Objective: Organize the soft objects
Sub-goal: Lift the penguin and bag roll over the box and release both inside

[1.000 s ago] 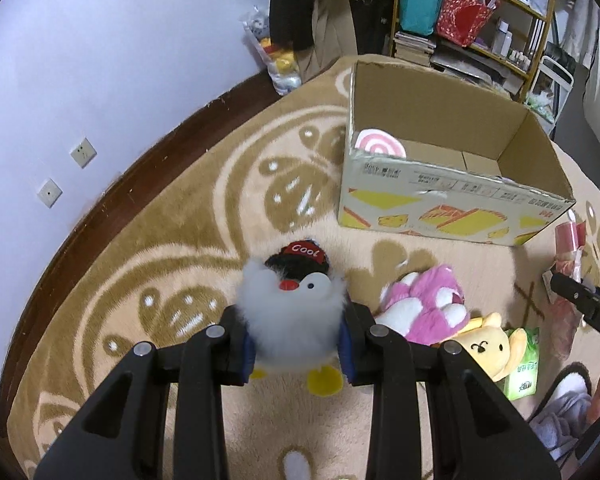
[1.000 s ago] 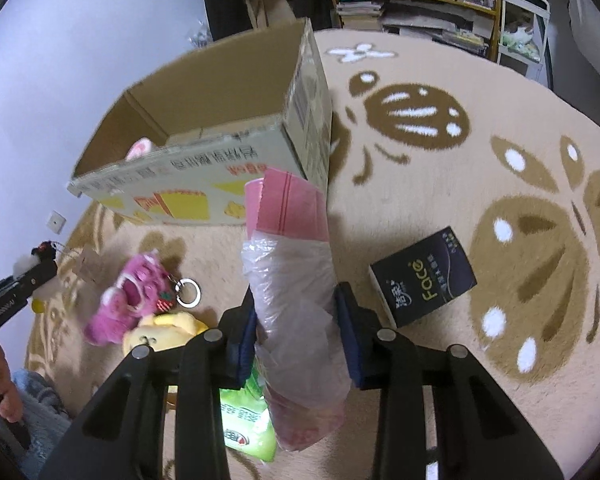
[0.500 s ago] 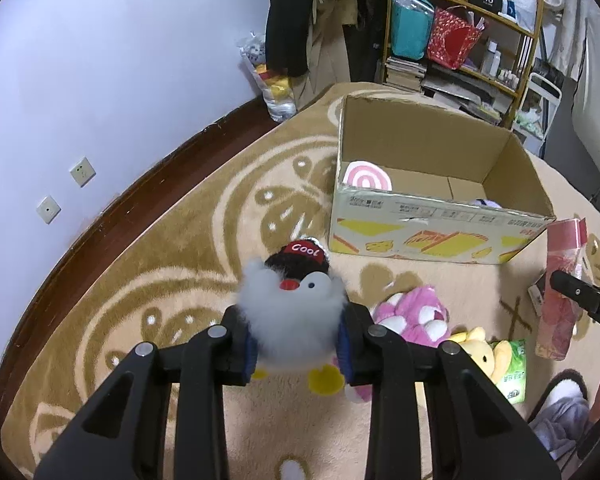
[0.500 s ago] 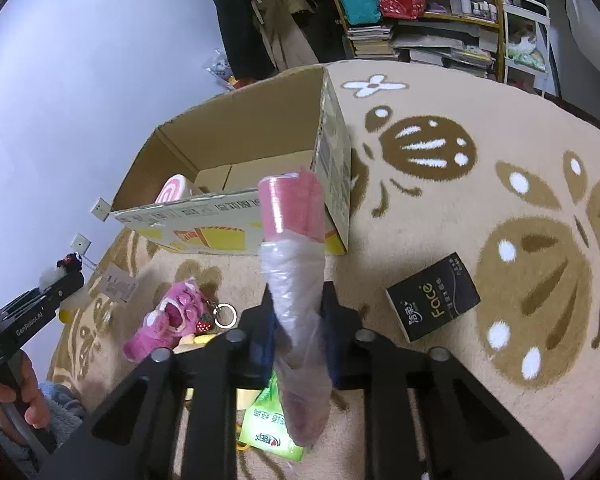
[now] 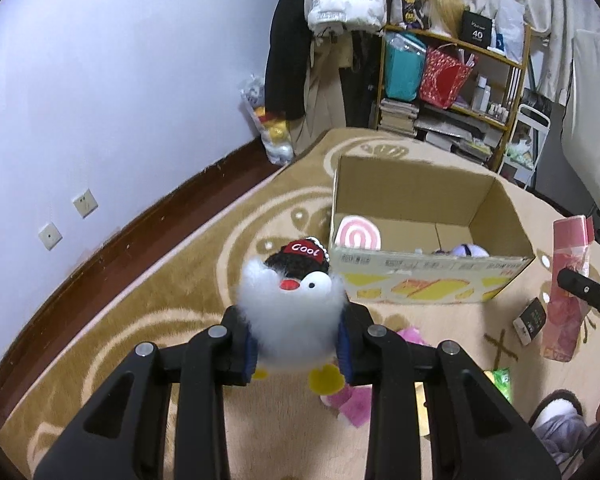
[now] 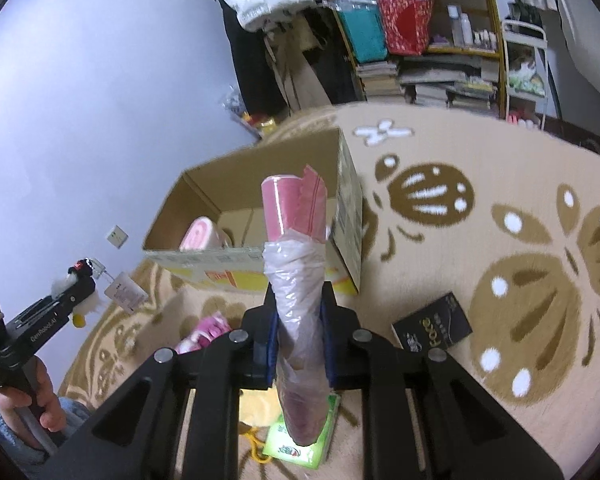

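The fluffy white penguin plush point(image 5: 294, 312), wearing a black and red "Cool" cap, is sitting squeezed between the blue pads of the left gripper point(image 5: 296, 346), whose jaws are clamping its body above the carpet point(image 5: 160, 300). Ahead of that gripper and slightly to its right, the open cardboard box point(image 5: 420, 276) is standing on the carpet, holding a pink swirl cushion point(image 5: 358, 233) in its near left corner. Below the gripper, a pink plush toy point(image 5: 354, 404) is lying on the carpet

The right gripper point(image 6: 300, 344) is pinching a pink roll in a clear plastic bag point(image 6: 298, 280), which is sticking up past its fingertips toward the box. A green tissue pack point(image 6: 300, 438) is lying under this gripper, and a black tissue pack point(image 6: 432, 326) is resting on the carpet to its right. A person's hand point(image 6: 40, 398) is holding the left gripper's handle at far left
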`<state>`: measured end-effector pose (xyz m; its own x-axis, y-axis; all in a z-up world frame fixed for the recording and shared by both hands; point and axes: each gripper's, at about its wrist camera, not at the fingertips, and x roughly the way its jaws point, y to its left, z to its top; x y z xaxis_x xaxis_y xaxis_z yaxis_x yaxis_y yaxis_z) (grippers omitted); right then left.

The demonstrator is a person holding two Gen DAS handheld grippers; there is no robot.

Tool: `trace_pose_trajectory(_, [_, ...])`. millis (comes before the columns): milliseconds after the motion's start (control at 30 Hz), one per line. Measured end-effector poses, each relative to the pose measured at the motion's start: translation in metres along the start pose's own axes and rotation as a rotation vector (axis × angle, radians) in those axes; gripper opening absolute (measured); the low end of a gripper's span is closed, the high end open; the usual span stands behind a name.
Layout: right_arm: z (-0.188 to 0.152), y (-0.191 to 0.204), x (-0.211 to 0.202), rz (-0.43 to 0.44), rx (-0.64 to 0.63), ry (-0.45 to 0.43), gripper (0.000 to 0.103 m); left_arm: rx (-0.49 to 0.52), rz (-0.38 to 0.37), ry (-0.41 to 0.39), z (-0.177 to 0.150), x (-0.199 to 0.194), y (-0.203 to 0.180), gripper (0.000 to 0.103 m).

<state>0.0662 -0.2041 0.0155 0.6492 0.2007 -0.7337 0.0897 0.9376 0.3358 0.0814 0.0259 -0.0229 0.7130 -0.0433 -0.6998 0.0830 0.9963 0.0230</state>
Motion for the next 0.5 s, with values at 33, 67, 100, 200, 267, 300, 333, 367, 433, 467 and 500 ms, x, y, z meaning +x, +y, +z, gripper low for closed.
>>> trace_pose_trajectory(33, [0.003, 0.002, -0.003, 0.004, -0.004, -0.01, 0.019, 0.007, 0.0, -0.015, 0.003, -0.003, -0.001, 0.029])
trace_pose_trajectory(67, [0.006, 0.004, -0.005, 0.006, -0.011, -0.023, 0.019, 0.011, 0.002, -0.029, 0.006, -0.005, -0.002, 0.029])
trace_pose_trajectory(100, [0.008, 0.006, -0.007, 0.008, -0.017, -0.033, 0.019, 0.015, 0.006, -0.043, 0.008, -0.006, -0.002, 0.029])
trace_pose_trajectory(200, [0.016, 0.01, -0.01, 0.02, -0.027, -0.056, 0.019, 0.014, 0.011, -0.078, 0.016, -0.01, -0.004, 0.029])
trace_pose_trajectory(267, [0.022, 0.011, -0.01, 0.039, -0.02, -0.066, 0.019, 0.009, 0.003, -0.094, 0.024, -0.011, -0.006, 0.029])
trace_pose_trajectory(300, [0.025, 0.011, -0.01, 0.05, -0.017, -0.07, 0.019, 0.009, 0.001, -0.102, 0.026, -0.012, -0.008, 0.029])
trace_pose_trajectory(333, [0.028, 0.013, -0.009, 0.055, -0.02, -0.075, 0.019, 0.015, -0.001, -0.111, 0.031, -0.012, -0.01, 0.029])
trace_pose_trajectory(367, [0.03, 0.014, -0.009, 0.056, -0.028, -0.081, 0.019, 0.021, -0.001, -0.118, 0.034, -0.012, -0.012, 0.029])
trace_pose_trajectory(433, [0.036, 0.018, -0.007, 0.058, -0.05, -0.092, 0.019, 0.043, 0.003, -0.138, 0.043, -0.011, -0.017, 0.029])
trace_pose_trajectory(467, [0.04, 0.019, -0.007, 0.06, -0.057, -0.098, 0.019, 0.057, 0.005, -0.148, 0.047, -0.011, -0.02, 0.029])
trace_pose_trajectory(500, [0.044, 0.021, -0.005, 0.063, -0.063, -0.104, 0.019, 0.068, 0.008, -0.159, 0.051, -0.01, -0.023, 0.029])
